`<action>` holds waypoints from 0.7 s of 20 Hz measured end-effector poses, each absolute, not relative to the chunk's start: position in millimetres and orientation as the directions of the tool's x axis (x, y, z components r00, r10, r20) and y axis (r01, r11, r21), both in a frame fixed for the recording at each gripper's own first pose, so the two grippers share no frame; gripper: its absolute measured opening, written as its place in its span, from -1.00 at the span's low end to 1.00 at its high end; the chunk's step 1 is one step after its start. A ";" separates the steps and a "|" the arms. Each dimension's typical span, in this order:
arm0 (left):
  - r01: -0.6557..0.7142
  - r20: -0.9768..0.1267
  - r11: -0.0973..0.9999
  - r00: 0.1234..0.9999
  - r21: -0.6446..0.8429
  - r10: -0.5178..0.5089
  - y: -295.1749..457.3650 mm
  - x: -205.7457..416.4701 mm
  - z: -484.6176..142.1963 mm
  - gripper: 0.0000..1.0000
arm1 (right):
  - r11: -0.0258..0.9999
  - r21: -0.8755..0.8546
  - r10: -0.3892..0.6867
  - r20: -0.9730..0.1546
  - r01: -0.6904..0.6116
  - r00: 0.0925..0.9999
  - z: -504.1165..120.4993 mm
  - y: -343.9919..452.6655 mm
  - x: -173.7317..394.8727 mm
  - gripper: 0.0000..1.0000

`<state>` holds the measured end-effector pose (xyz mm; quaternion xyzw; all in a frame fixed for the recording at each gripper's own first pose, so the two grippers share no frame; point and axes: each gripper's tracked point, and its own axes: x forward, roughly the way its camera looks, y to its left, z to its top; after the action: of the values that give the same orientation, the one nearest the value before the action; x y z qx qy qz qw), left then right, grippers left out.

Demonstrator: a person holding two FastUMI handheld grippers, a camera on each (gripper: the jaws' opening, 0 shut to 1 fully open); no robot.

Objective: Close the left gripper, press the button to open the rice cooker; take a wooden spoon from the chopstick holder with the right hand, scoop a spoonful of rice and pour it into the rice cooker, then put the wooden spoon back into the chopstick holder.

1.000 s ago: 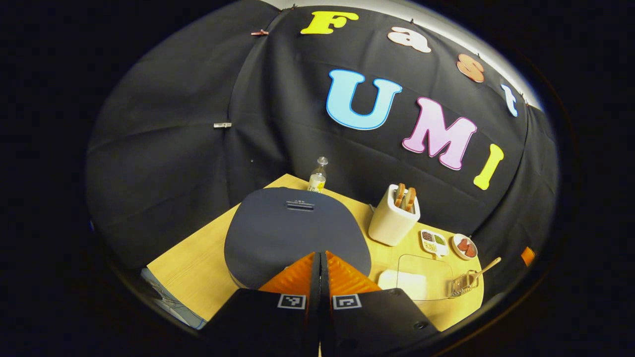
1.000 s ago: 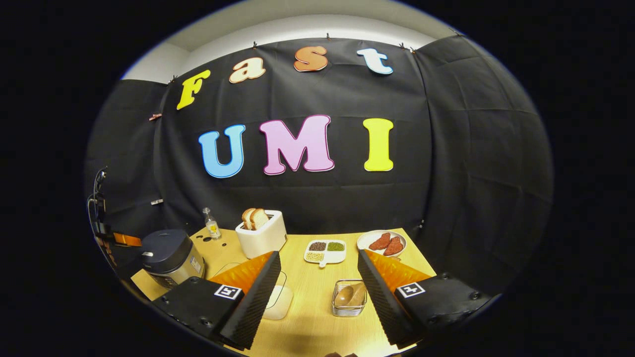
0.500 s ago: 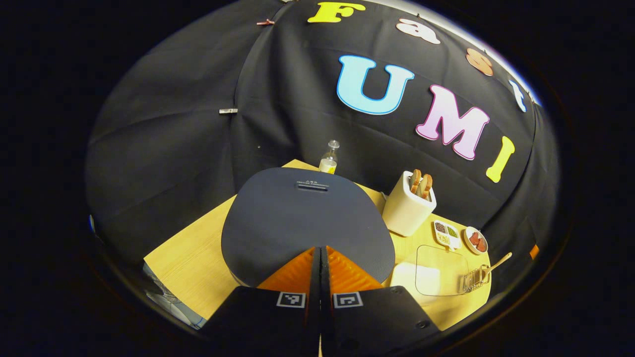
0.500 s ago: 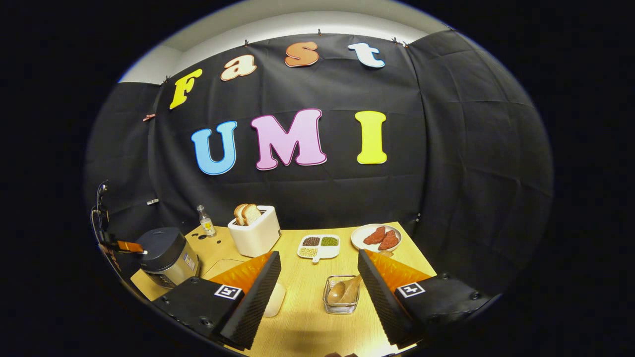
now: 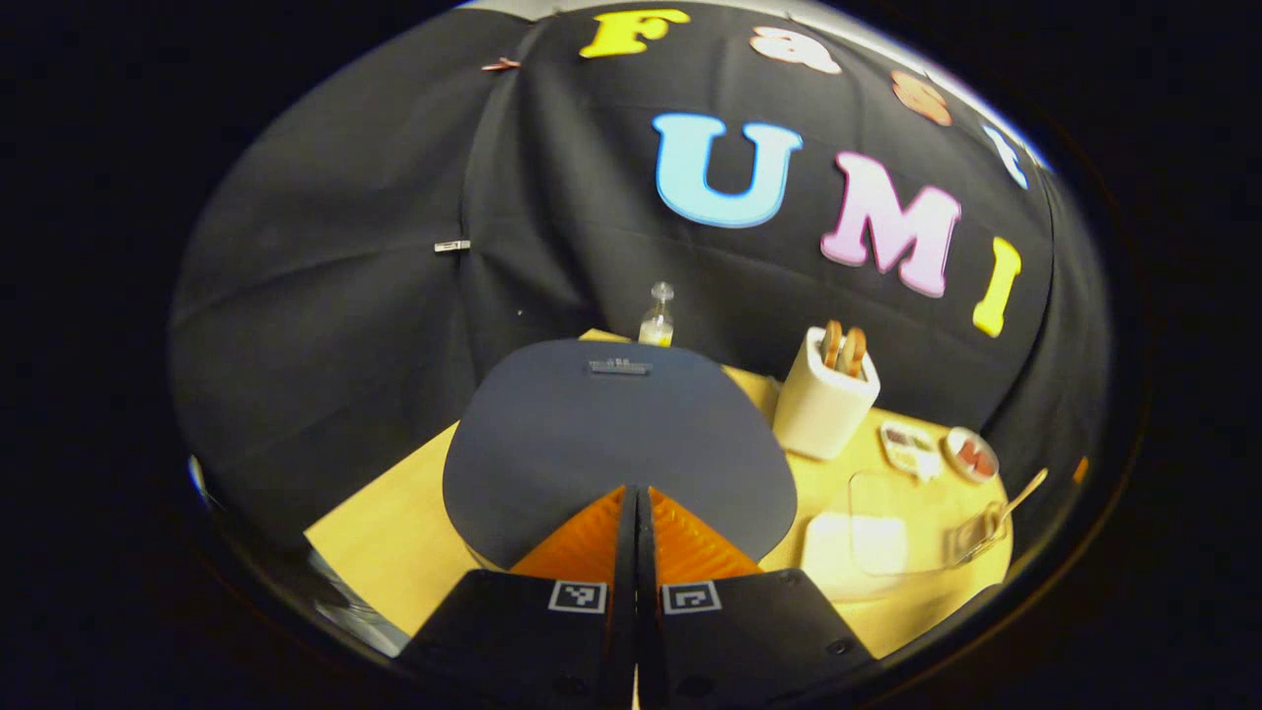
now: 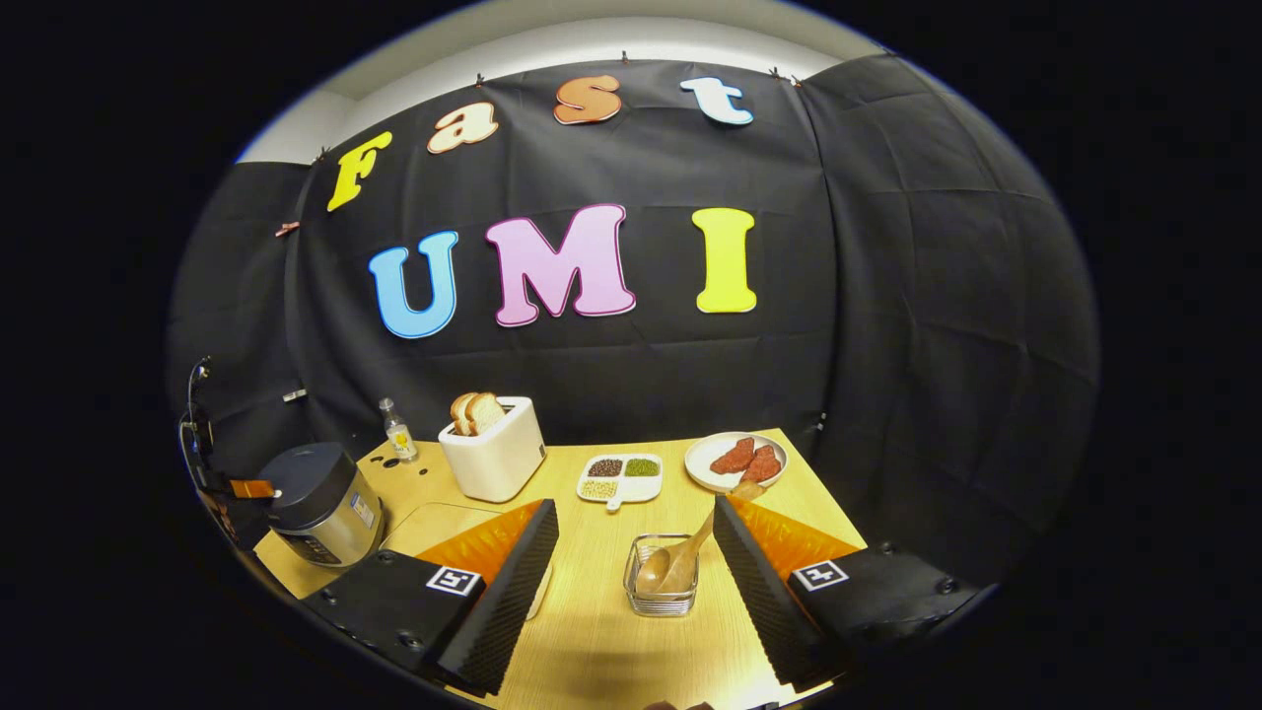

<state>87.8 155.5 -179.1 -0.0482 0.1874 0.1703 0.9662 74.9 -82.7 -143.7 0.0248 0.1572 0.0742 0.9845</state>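
On light wooden table (image 6: 601, 631), black cloth booth wall (image 6: 887, 325) behind.

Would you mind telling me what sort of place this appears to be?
Probably a staged kitchen tabletop in a recording booth: a rice cooker, a toaster with bread, and a plate of food on a wooden table.

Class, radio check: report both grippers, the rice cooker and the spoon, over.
Left gripper shut, at rice cooker, lid down. Right gripper open, empty, facing wooden spoon in chopstick holder. Path between looks clear.
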 end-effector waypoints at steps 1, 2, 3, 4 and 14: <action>-0.359 -0.374 0.933 0.870 -0.035 0.321 156.1 87.9 -173.9 -0.86 | 0.987 0.084 0.159 -0.312 -0.140 0.937 -145.5 -81.7 73.4 0.96; -0.364 -0.363 0.930 0.875 -0.052 0.322 155.7 87.3 -170.8 -0.87 | 0.986 0.089 0.159 -0.312 -0.138 0.937 -144.6 -80.9 73.4 0.99; -0.366 -0.350 0.928 0.880 -0.065 0.322 153.9 86.8 -169.0 -0.87 | 0.987 0.087 0.157 -0.308 -0.136 0.938 -143.7 -81.8 74.4 0.99; -0.371 -0.348 0.926 0.879 -0.070 0.325 152.9 84.6 -166.6 -0.87 | 0.987 0.083 0.156 -0.306 -0.137 0.939 -143.1 -83.4 74.1 0.99; -0.423 0.010 0.902 0.906 0.088 0.424 114.5 63.5 -15.1 -0.85 | 0.988 0.073 0.150 -0.295 -0.134 0.944 -142.8 -89.7 98.8 0.99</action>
<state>63.5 114.5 -15.1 0.0439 0.0048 0.2170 0.9752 98.8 -89.7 -142.8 0.0259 0.1516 0.0721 0.9855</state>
